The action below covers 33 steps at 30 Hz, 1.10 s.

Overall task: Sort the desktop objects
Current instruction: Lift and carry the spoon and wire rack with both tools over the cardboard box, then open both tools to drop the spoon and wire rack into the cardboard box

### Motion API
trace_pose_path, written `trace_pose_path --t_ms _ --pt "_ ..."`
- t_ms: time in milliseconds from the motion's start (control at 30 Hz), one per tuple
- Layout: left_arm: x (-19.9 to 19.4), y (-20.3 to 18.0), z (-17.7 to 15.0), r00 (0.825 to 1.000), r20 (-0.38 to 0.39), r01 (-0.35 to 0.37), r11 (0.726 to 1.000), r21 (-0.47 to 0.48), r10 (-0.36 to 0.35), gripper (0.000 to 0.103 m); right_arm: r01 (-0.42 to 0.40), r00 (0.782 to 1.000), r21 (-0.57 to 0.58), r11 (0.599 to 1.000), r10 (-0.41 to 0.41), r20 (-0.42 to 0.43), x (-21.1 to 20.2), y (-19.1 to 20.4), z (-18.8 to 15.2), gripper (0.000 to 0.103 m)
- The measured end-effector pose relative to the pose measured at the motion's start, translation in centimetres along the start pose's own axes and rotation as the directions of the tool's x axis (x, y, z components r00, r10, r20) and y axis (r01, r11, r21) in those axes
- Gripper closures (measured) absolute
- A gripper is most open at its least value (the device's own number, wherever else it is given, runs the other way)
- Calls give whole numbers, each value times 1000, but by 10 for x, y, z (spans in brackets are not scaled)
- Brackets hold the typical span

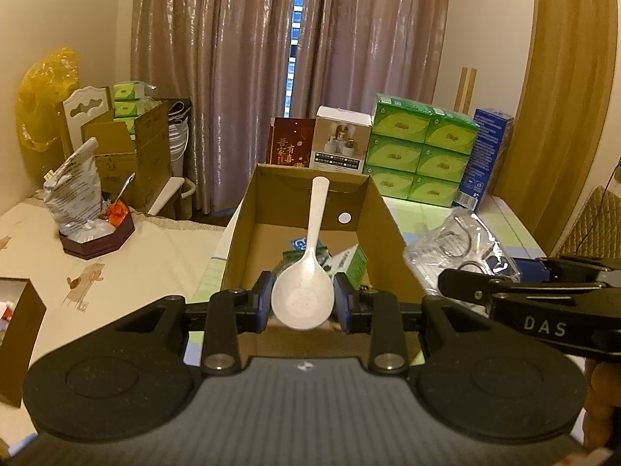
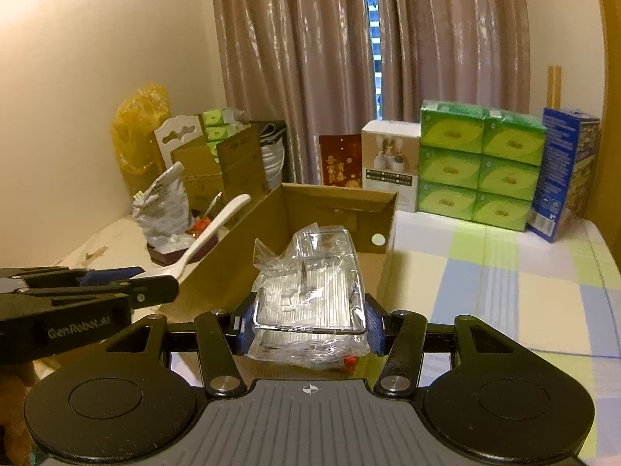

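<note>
My left gripper (image 1: 302, 301) is shut on the bowl of a white plastic spoon (image 1: 310, 264), whose handle points away over an open cardboard box (image 1: 392, 233). Small items, one a green packet (image 1: 355, 266), lie on the box floor. In the right wrist view my right gripper (image 2: 308, 324) is shut on a wire rack wrapped in clear plastic (image 2: 310, 291), held over the near end of the same box (image 2: 388, 213). The white spoon (image 2: 211, 235) and the left gripper (image 2: 128, 283) show at the left of that view.
Green tissue packs (image 2: 479, 163), a blue carton (image 2: 562, 173), a white product box (image 2: 390, 161) and a red packet (image 2: 339, 161) stand behind the box. A dark tray with a crumpled bag (image 1: 83, 202) sits left. A brown box (image 1: 19, 322) is at the near left edge.
</note>
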<state>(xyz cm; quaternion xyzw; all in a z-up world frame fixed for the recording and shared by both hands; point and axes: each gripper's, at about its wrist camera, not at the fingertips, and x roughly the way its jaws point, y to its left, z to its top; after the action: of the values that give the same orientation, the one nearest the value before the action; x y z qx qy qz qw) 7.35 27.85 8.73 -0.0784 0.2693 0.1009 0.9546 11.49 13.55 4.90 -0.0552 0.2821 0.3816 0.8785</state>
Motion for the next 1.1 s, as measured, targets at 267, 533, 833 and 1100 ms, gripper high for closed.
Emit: trace_pose_path --t_ms 267,533,833,1100 --pt "64 8 23 1000 -26 13 999 38 -12 75 13 999 21 1000 -12 -41 65 -15 23 52" --pt "126 22 40 997 -76 -2 997 77 8 75 27 997 22 999 -25 -79 119 -33 38 52" --pt "169 24 57 995 -95 18 998 68 -12 69 33 996 28 999 -31 -88 151 -45 46 52" --pt "169 33 57 995 -96 16 997 71 -9 62 23 995 53 998 -17 -100 159 -51 47 52"
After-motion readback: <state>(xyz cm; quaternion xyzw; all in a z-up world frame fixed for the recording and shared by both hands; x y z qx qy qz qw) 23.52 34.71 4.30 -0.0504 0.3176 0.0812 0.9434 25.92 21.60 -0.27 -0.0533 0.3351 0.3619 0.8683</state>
